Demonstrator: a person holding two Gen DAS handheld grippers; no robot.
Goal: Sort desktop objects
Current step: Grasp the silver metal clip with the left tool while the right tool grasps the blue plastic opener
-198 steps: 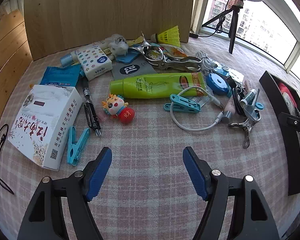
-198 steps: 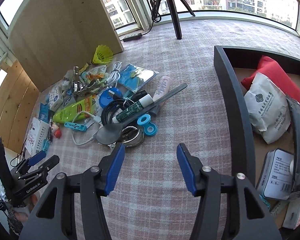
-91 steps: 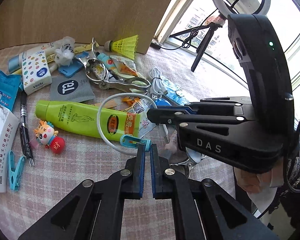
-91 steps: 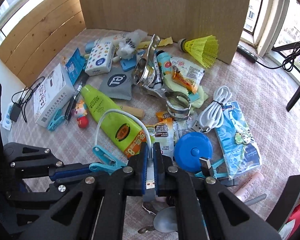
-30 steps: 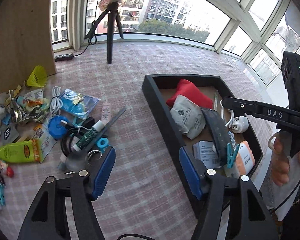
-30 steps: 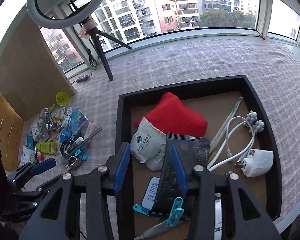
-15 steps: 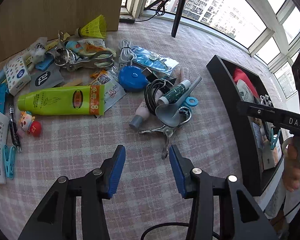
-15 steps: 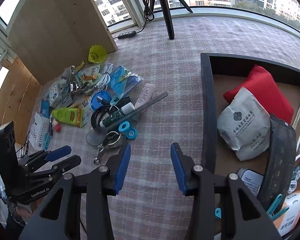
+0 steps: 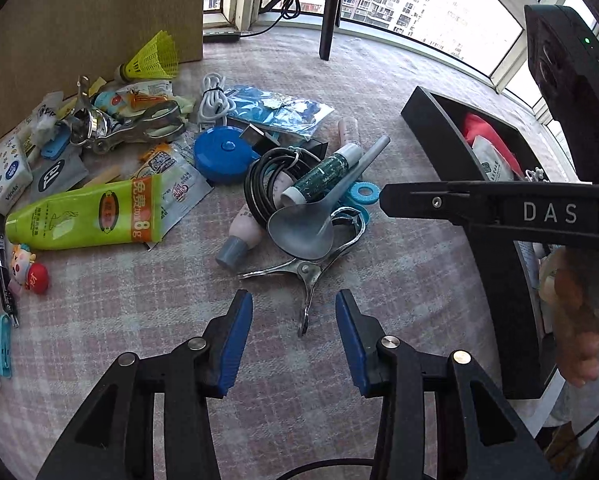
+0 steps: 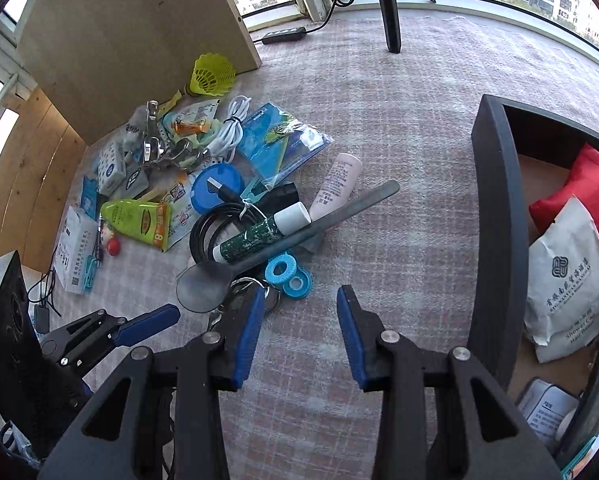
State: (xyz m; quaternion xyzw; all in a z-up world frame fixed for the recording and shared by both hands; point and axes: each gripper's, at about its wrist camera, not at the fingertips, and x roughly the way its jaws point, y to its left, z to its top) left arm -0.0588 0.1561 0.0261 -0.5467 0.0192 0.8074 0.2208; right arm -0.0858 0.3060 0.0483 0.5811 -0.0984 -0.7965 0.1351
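Observation:
My left gripper (image 9: 294, 330) is open and empty just above the cloth, with the handle end of a metal clip (image 9: 305, 280) between its fingertips. Behind the clip lie a grey spoon (image 9: 311, 224), a green-patterned tube (image 9: 319, 176), a coil of black cable (image 9: 263, 184) and blue rings (image 9: 365, 192). My right gripper (image 10: 299, 336) is open and empty, hovering just right of that pile, with the spoon (image 10: 259, 260) and the blue rings (image 10: 287, 274) ahead on its left. The right gripper also shows side-on in the left wrist view (image 9: 383, 200).
A black tray (image 10: 495, 240) at the right holds a red pouch (image 10: 583, 184), a white bag (image 10: 563, 264) and small boxes. Further left lie a green tube (image 9: 83, 216), a blue round case (image 9: 223, 152), a white cable (image 9: 213, 100), tongs (image 9: 119, 128) and a yellow shuttlecock (image 9: 151, 58). A wooden board (image 10: 131, 40) stands behind.
Both grippers have come in lower and closer to the pile. The left one has closed in on the metal clip, its handle now between the fingertips. Both stay open and empty.

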